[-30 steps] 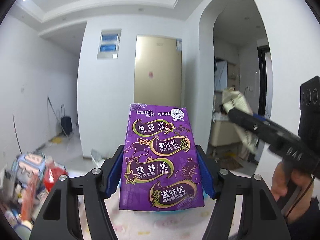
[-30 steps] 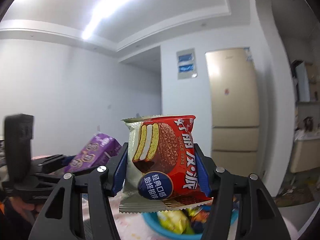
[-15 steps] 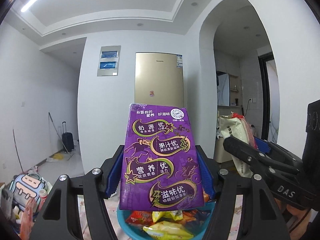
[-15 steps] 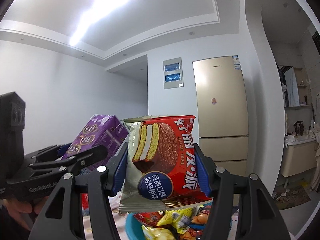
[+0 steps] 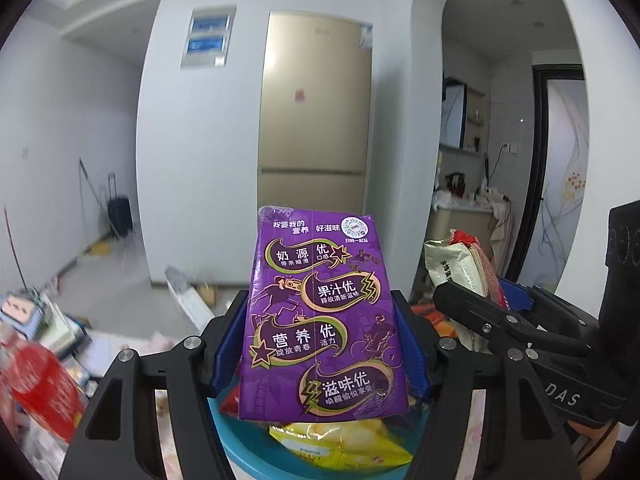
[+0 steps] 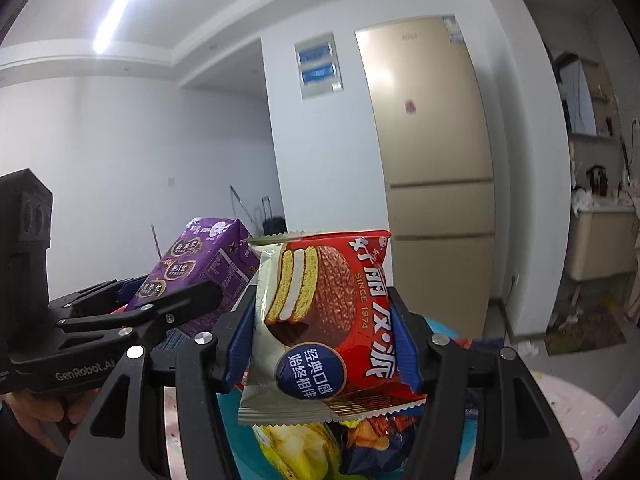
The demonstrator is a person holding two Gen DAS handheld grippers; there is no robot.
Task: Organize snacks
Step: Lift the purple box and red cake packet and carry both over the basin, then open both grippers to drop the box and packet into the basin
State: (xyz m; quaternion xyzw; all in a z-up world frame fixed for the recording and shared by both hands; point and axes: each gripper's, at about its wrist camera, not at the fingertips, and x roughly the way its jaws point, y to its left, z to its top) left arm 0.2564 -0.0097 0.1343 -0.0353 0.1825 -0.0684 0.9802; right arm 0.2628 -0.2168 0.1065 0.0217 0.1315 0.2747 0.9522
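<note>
Purple drink carton (image 5: 320, 312) upright in my left tongs (image 5: 320, 344), blue pads clamped on both sides. Red chocolate-pie packet (image 6: 332, 320) pinched likewise in my right tongs (image 6: 320, 344). Both held just above the blue basin (image 5: 240, 452) of snack bags on the pink-patterned worktop (image 6: 576, 416). Beige fridge (image 5: 316, 120) behind.

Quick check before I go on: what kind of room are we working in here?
Most likely a lived-in apartment, in the open area beside a kitchen. A tall gold fridge stands against the white wall, an archway leads to a counter with a kettle, and a suitcase is parked by the far wall.
</note>
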